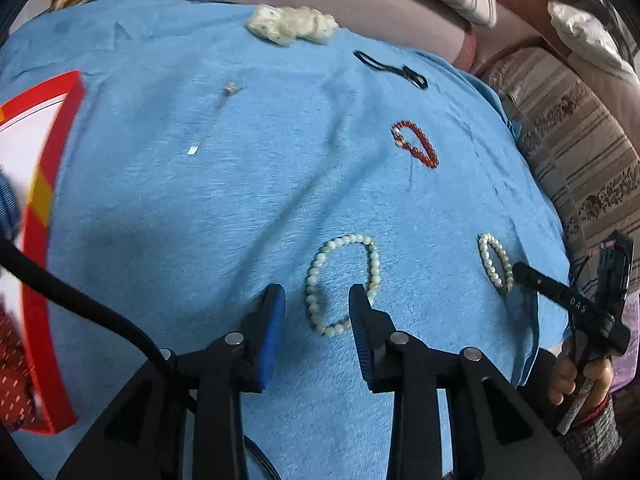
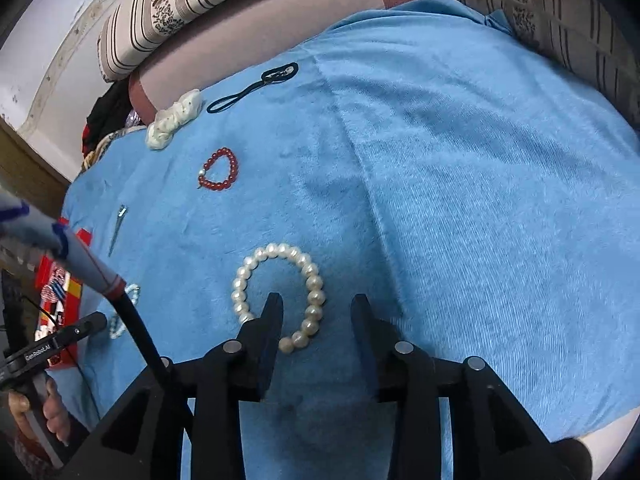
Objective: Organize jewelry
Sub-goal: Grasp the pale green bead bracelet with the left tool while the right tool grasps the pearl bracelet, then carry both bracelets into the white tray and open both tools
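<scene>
Blue towel (image 1: 200, 220); striped cushions (image 1: 576, 152) beyond

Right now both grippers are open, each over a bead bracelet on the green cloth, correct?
Not quite: the cloth is blue, as both wrist views show. The rest holds: left gripper open over the pale bracelet, right gripper open over the pearl bracelet.

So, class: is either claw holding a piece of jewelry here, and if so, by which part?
Neither. The left claw is open around one side of the pale green bead bracelet; the right claw is open astride the white pearl bracelet.
</scene>
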Action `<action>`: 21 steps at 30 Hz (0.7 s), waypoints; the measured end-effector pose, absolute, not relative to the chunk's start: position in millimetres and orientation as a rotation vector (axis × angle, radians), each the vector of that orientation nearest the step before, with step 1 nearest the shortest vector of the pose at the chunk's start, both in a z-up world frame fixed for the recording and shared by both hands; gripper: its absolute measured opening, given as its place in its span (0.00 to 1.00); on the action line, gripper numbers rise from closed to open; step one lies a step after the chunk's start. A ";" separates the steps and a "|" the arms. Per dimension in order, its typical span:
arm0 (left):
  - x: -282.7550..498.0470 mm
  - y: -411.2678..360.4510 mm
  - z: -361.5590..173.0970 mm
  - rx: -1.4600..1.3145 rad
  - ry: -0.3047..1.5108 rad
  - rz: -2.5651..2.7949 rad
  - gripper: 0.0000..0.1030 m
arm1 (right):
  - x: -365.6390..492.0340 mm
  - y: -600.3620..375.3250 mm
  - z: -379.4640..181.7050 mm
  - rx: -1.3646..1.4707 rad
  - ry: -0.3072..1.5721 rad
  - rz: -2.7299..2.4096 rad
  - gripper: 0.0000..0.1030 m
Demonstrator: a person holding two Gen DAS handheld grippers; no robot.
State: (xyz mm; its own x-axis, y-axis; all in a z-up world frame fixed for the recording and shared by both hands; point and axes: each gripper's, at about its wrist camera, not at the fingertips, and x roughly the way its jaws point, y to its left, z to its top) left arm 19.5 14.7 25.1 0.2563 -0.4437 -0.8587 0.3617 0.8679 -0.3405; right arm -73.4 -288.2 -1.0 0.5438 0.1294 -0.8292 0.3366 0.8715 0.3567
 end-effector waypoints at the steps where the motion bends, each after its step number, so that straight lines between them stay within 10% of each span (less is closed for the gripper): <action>1: 21.0 10.0 21.6 -0.068 1.198 -0.557 0.30 | -71.5 -287.5 -1.9 0.504 1.003 -0.129 0.37; 7: 16.4 -11.8 18.9 0.014 1.164 -0.564 0.30 | -59.7 -269.8 -5.3 0.354 1.002 -0.135 0.39; 9: 10.7 -15.0 17.2 0.049 1.157 -0.539 0.05 | -57.3 -257.4 -6.1 0.260 1.006 -0.146 0.39; 11: 6.1 -16.3 18.1 0.061 1.153 -0.526 0.05 | -55.7 -247.9 -6.1 0.178 1.012 -0.152 0.12; 21: -12.8 50.4 88.1 -0.051 1.025 -0.444 0.05 | -58.3 -220.9 57.8 0.175 0.900 -0.050 0.10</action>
